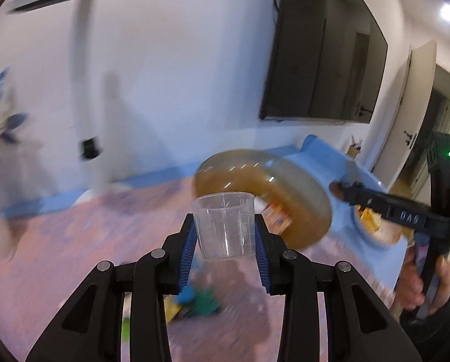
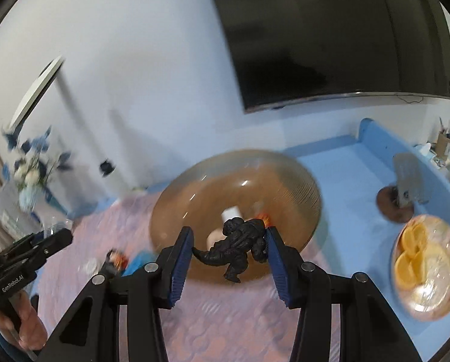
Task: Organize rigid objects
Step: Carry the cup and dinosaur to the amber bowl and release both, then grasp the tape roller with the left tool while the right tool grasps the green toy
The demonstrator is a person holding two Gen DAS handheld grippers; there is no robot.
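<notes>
Left gripper (image 1: 225, 235) pinches clear cup (image 1: 224, 224) by its walls, light, thin, likely slippery; right gripper (image 2: 229, 249) pinches black dinosaur (image 2: 235, 246) tail-to-chest, stiff, knobbly, good purchase; both held above amber bowl (image 2: 235, 211)

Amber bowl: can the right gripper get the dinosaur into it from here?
Probably yes. The right gripper holds the black dinosaur just short of the amber bowl, with nothing between them.
</notes>
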